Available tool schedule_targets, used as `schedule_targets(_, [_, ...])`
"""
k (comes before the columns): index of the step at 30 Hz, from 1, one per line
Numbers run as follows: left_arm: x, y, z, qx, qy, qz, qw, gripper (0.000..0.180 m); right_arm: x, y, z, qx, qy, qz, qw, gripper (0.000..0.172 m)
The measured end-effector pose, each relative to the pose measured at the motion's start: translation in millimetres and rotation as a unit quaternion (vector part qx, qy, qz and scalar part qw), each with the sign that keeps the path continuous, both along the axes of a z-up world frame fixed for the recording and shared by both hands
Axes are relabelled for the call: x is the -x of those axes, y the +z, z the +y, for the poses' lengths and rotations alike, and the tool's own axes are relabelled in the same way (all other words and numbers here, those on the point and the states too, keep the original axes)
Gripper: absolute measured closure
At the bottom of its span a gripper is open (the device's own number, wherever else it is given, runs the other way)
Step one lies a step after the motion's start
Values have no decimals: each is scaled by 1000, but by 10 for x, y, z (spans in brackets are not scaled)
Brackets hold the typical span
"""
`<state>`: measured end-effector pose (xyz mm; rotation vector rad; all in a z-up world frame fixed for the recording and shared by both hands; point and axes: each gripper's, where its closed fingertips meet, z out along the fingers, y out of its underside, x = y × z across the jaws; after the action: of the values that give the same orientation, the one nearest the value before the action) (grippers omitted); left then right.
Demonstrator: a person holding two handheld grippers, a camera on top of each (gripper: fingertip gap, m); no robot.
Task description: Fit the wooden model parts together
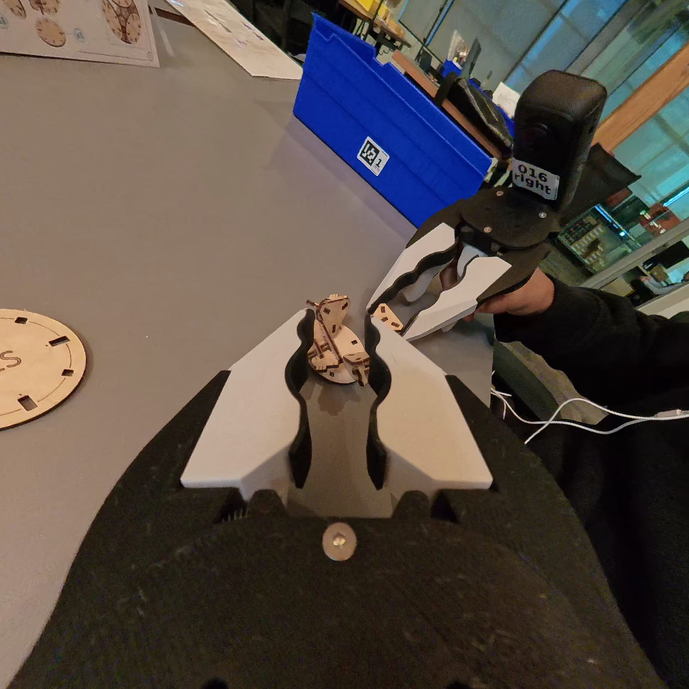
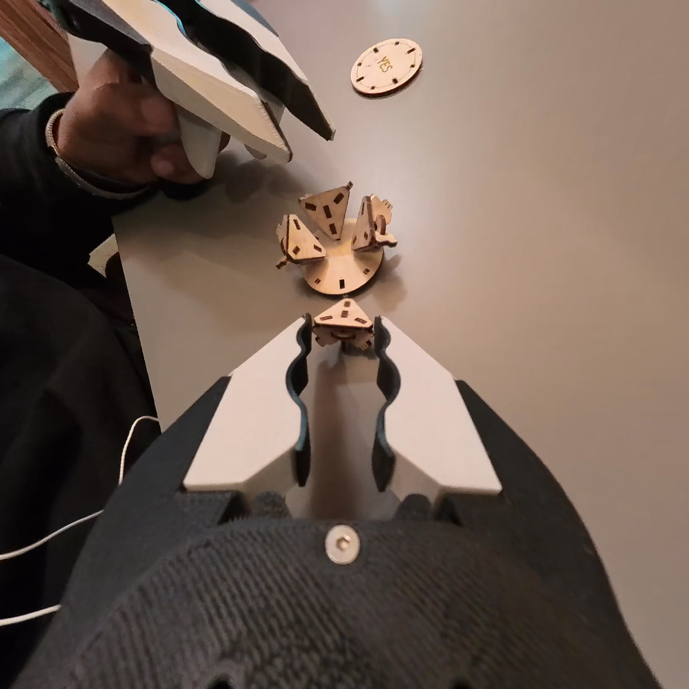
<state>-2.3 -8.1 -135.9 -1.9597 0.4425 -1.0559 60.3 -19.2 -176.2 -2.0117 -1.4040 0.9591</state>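
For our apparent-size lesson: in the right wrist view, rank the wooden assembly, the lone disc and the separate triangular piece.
Wooden assembly
Lone disc
Triangular piece
Last two nearly alike; disc lies farther.

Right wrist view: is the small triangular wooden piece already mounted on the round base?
No: the triangular piece sits between the right gripper fingertips, apart from the round base.

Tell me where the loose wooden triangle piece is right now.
In the right wrist view the triangle piece sits between the right gripper's fingertips, just in front of the round wooden base with upright triangles.
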Motion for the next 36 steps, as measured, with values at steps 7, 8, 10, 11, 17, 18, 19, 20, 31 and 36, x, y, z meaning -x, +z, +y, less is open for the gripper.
schedule_targets(7, [17,-15,21,7,7,0,1000,156,107,89,-7,-62,23,-40,997,140])
schedule_targets(8, [19,-20,24,9,8,0,1000,155,128,94,-12,-72,30,-46,996,140])
schedule_targets(10, [25,-32,32,14,11,0,1000,155,178,106,-17,-88,39,-50,994,140])
schedule_targets(11, [30,-37,38,16,13,0,1000,155,203,109,-17,-90,42,-49,994,140])
schedule_targets(17, [45,-139,66,58,20,-1,998,161,283,67,4,-69,46,-39,996,140])
schedule_targets(18, [50,-150,72,62,22,0,998,163,284,68,10,-67,45,-36,996,140])
schedule_targets(19, [55,-155,77,64,24,0,998,164,281,65,14,-66,45,-37,996,140])
schedule_targets(20, [58,-159,80,65,25,0,998,165,278,67,18,-66,45,-37,996,140])
schedule_targets(31, [20,-219,52,93,10,-3,996,169,263,60,15,-64,63,-67,994,140])
schedule_targets(36, [-26,-221,0,100,-9,-10,995,178,267,53,-8,-77,71,-84,991,140])
